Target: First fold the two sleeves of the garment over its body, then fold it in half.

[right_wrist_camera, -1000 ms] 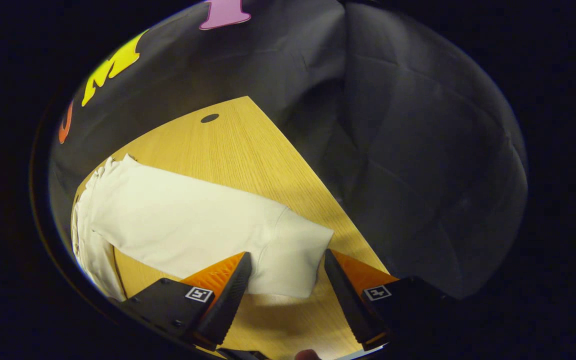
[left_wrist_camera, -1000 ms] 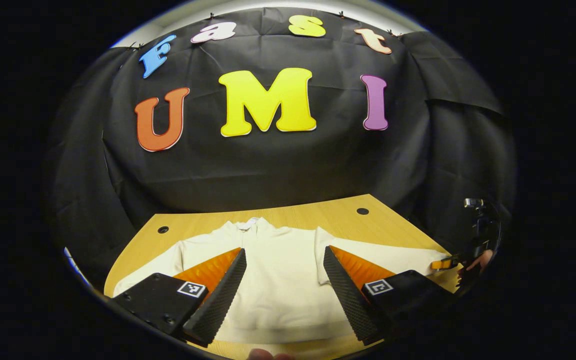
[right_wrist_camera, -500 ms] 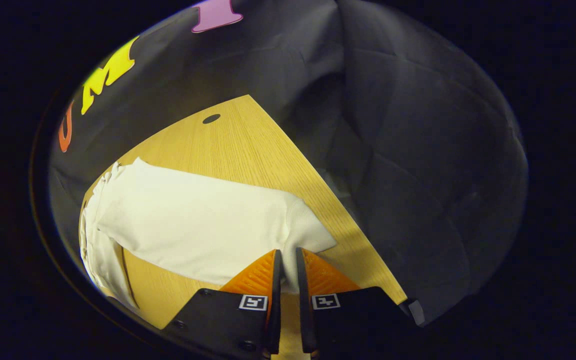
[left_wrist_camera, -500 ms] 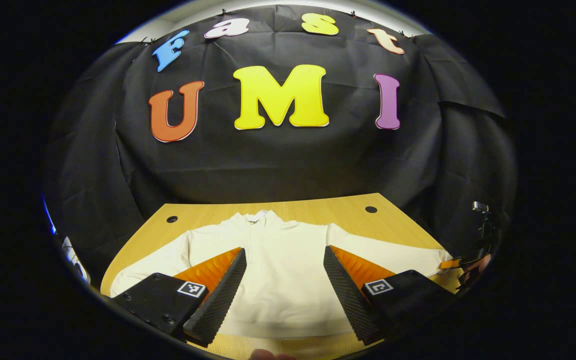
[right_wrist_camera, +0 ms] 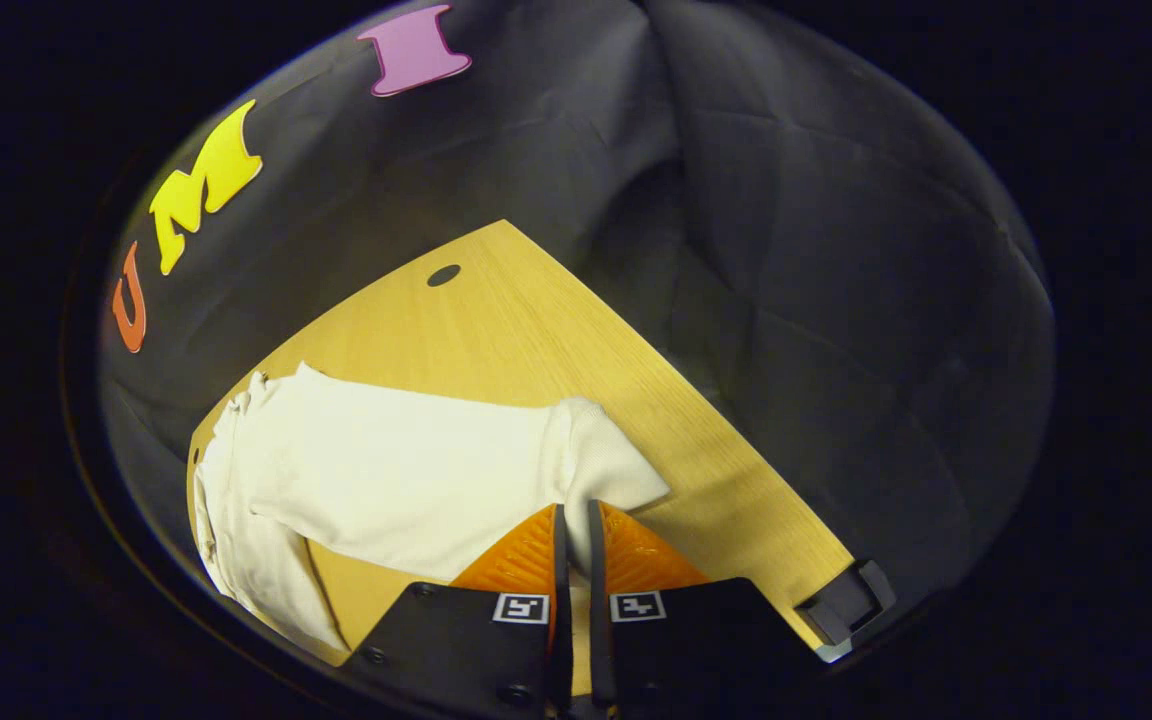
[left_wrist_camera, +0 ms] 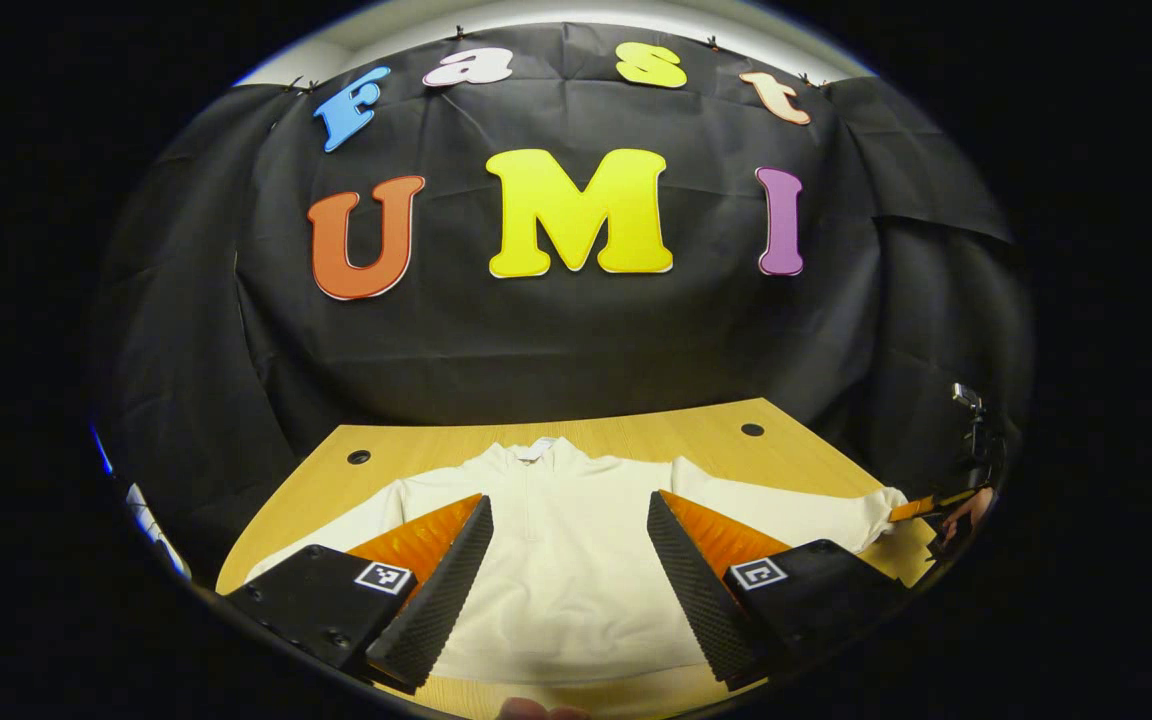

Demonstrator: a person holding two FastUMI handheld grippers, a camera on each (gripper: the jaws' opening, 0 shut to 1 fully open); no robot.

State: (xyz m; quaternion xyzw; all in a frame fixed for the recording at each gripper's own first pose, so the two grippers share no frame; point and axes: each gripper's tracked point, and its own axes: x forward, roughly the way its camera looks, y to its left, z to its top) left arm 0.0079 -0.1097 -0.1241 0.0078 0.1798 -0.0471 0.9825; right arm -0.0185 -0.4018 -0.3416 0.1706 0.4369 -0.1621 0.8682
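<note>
My left gripper hangs over the near hem of the garment, fingers spread wide with nothing between them but the cream body below. I cannot say from the left gripper view whether the tips touch the cloth.

The garment lies flat, face up, on the wooden table, collar toward the booth wall, a short placket running down from it. Both sleeves are spread outward, neither folded over the body. The left sleeve runs out past my left finger toward the table's near-left edge.

My right gripper is closed down to a narrow slit on the cuff of the right sleeve; ribbed cuff fabric sits pinched between the two fingers. The sleeve trails away from the grip toward the body at the left of the right gripper view, where the cloth bunches in small wrinkles. In the left gripper view, that same gripper shows small at the far right, at the cuff's end, with a bit of the hand holding it.

Writing: no brand or label legible on the garment. Each gripper finger carries a small square black-and-white marker tag, a pattern, not text.

Two round holes sit at the table's far corners. A dark clamp-like bracket sits at the table's near-right edge.
</note>
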